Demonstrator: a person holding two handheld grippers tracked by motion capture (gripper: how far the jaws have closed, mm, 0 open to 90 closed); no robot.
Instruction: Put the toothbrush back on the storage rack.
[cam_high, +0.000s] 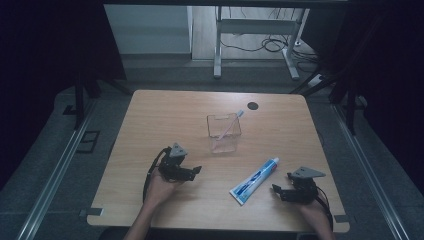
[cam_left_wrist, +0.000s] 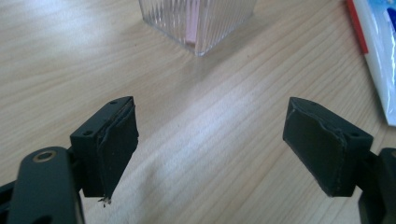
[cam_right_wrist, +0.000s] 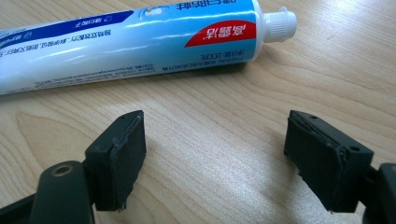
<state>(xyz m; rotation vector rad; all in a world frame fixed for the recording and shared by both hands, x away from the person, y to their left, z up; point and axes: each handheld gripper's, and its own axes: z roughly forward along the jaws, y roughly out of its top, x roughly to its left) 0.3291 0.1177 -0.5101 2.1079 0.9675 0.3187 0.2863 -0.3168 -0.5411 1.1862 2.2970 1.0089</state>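
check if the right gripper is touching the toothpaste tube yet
Apart. In the right gripper view the open right gripper has bare wood between both jaws and the toothpaste tube, which lies flat beyond them on the table.

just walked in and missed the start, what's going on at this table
A person holds a two-jaw gripper in each hand over a wooden table. Both are open and hold nothing. The right gripper sits just beside a toothpaste tube lying flat, apart from it. The left gripper points toward a clear cup with a toothbrush standing in it.
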